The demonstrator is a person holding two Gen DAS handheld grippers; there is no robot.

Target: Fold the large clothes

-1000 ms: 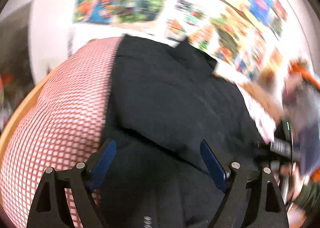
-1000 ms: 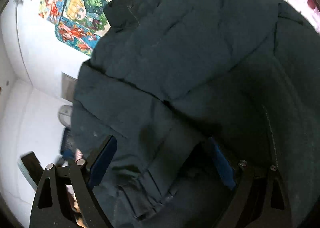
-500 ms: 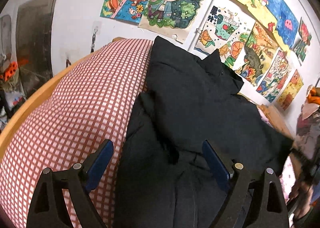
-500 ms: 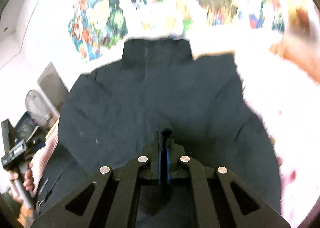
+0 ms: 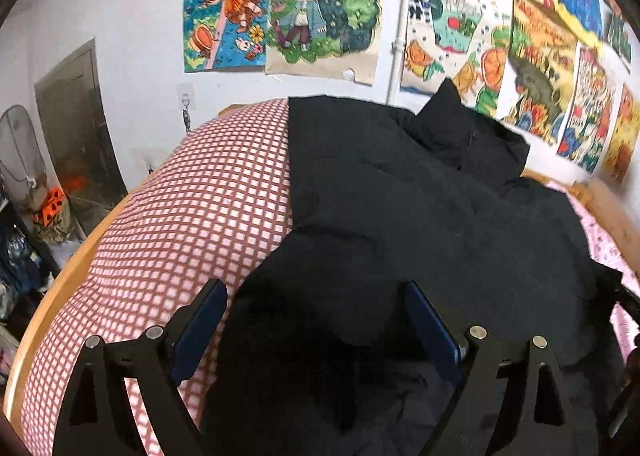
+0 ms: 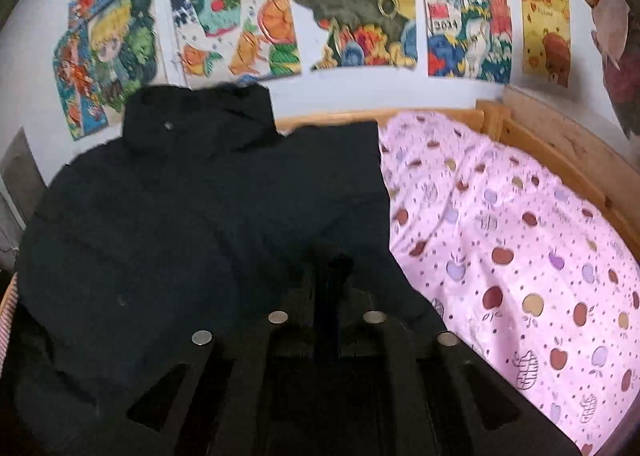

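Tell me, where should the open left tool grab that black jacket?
Probably the near hem of the jacket, coming from the checked cover side. That edge lies bunched and raised between the left tool fingers, so it offers a fold to pinch.

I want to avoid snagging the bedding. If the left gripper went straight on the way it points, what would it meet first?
Most likely the black jacket: its fabric lies between the open left gripper fingers, ahead of them. The red checked cover lies to the left, probably off that line.
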